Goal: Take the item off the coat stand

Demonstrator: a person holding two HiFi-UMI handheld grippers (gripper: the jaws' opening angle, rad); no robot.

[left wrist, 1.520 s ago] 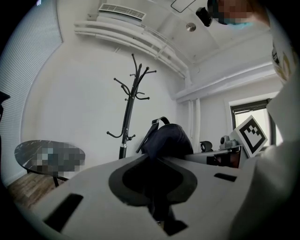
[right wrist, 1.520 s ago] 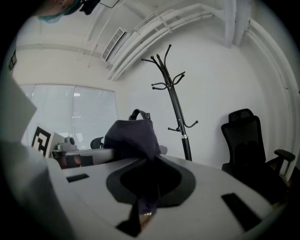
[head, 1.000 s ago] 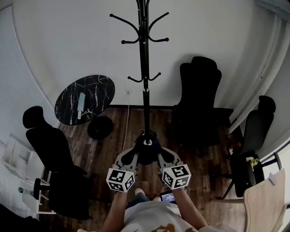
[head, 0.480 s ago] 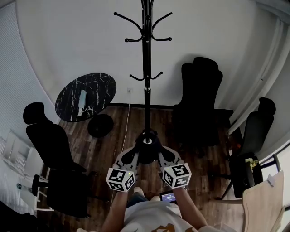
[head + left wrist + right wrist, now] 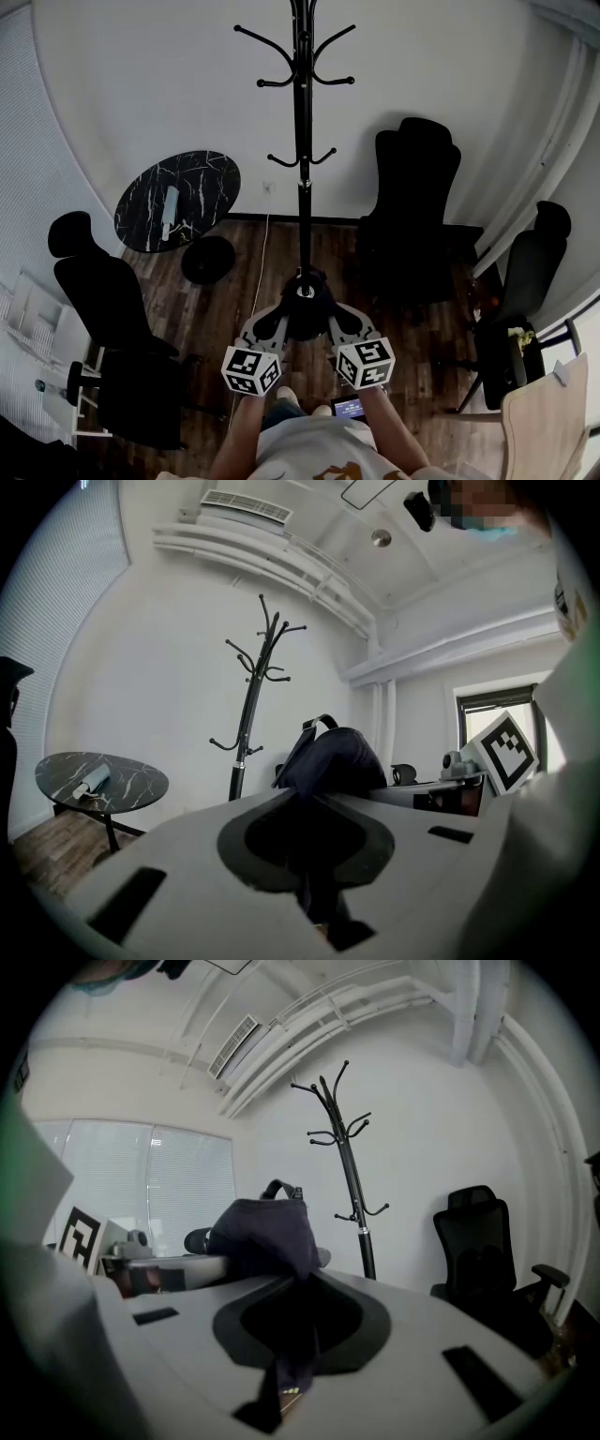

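The black coat stand (image 5: 302, 141) rises from the wood floor ahead of me, and its hooks are bare. A dark navy bag (image 5: 305, 305) with a strap loop hangs between my two grippers, low and in front of the stand's base. My left gripper (image 5: 270, 326) is shut on the bag's fabric from the left. My right gripper (image 5: 339, 324) is shut on it from the right. In the left gripper view the bag (image 5: 333, 757) bulges above the jaws (image 5: 314, 892) with cloth pinched in the slot. The right gripper view shows the same bag (image 5: 267, 1232) and pinched cloth (image 5: 291, 1363).
A round black marble table (image 5: 176, 202) stands left of the stand. Black office chairs sit at the left (image 5: 108, 300), behind the stand (image 5: 412, 216) and at the right (image 5: 525, 281). A pale wooden chair back (image 5: 553, 412) is at the lower right.
The head view has shifted slightly, so the stand sits a little higher in frame. Both grippers and the bag between them stay in nearly the same place.
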